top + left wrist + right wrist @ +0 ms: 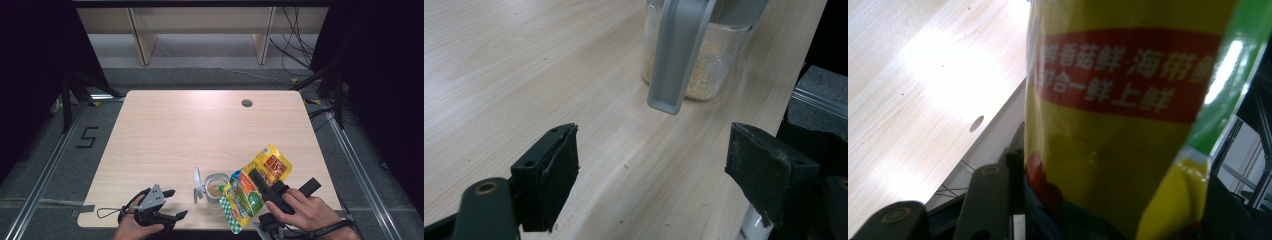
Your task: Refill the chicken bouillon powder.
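Here, a yellow and green bag [252, 192] is held up over the near edge of the table [200, 130], toward its near right corner. The right gripper [267, 192] squeezes the bag between its jaws, and the bag is tipped with its low end by a glass jar [216, 187]. The jar stands near the middle of the near edge and has pale grains at the bottom. Its lid [198, 184] hangs open on the left side, with a gray clasp [679, 55] sticking down in front of the glass. The left gripper [170, 204] rests by the near left corner, jaws wide apart with nothing between them, aimed at the jar. Small crumbs [626, 165] lie on the wood near it. A round hole [247, 103] sits by the far edge. Past the table are wooden shelf legs [142, 37] and loose black cables [297, 42] on the floor.
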